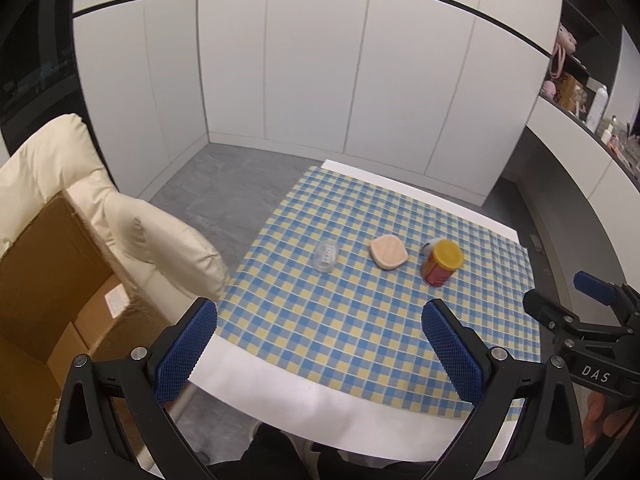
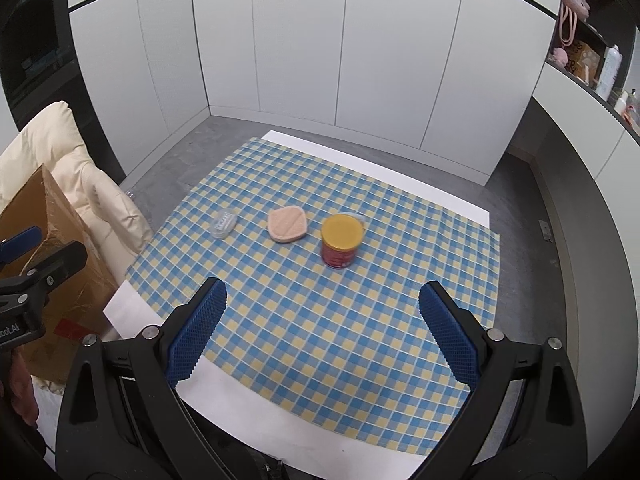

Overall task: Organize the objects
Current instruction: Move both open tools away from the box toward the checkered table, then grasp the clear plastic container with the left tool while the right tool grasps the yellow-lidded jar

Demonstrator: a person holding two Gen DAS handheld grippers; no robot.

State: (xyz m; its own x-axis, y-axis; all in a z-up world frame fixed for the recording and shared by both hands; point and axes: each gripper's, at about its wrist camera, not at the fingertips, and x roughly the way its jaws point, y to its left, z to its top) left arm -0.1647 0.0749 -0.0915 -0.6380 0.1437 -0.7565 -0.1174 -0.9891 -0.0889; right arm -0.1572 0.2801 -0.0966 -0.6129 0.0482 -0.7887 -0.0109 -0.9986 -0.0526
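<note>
On the blue-and-yellow checked cloth (image 1: 360,320) (image 2: 320,320) three objects lie in a row: a small clear plastic case (image 1: 326,256) (image 2: 224,224), a pink rounded-square compact (image 1: 388,252) (image 2: 287,224), and a red can with a yellow lid (image 1: 441,262) (image 2: 342,241). A small pale object peeks out behind the can (image 1: 427,246). My left gripper (image 1: 320,344) hangs open above the table's near edge, nothing between its blue pads. My right gripper (image 2: 322,328) is open too, short of the can. Its blue finger tip (image 1: 594,286) shows at the right of the left wrist view.
An open cardboard box (image 1: 60,304) (image 2: 52,248) rests on a cream padded chair (image 1: 132,220) (image 2: 72,168) left of the white table (image 1: 288,400). White cabinet doors (image 1: 320,80) stand behind. Shelves with bottles and a pink bag (image 2: 576,28) are at the far right.
</note>
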